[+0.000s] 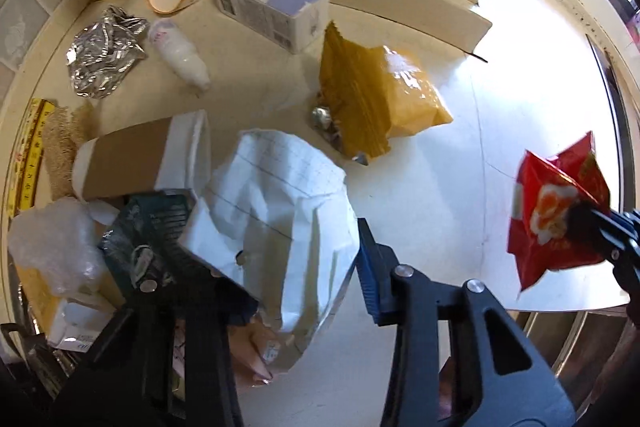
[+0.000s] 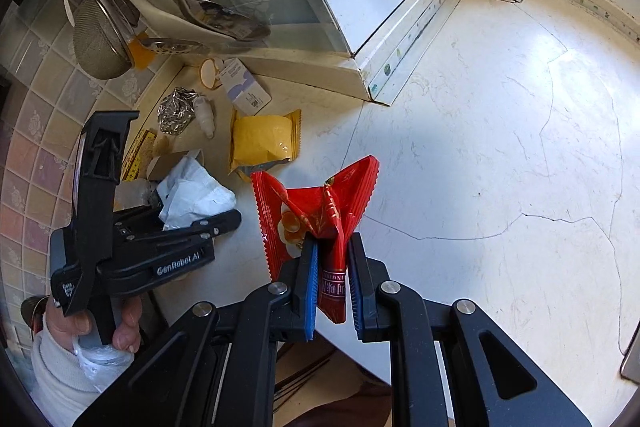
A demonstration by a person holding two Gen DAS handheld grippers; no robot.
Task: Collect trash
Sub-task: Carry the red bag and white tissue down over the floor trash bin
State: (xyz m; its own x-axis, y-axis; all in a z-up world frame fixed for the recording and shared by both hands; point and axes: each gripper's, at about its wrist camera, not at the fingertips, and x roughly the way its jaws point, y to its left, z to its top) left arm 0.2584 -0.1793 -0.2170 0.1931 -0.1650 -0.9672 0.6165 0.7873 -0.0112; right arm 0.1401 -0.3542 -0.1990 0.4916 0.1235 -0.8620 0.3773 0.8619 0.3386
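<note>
Right now my right gripper (image 2: 333, 279) is pinched tight on the crinkly red snack wrapper (image 2: 316, 211). My left gripper (image 1: 272, 259) sits partly closed around the crumpled white lined paper (image 1: 276, 211), at 9 o'clock from the wrapper, but I cannot tell if both pads press it. If 1 pad misses, the paper could slip out. The shiny yellow snack bag (image 1: 384, 99) waits at 12 o'clock. I read "GenRobot.AI" on the left tool.
</note>
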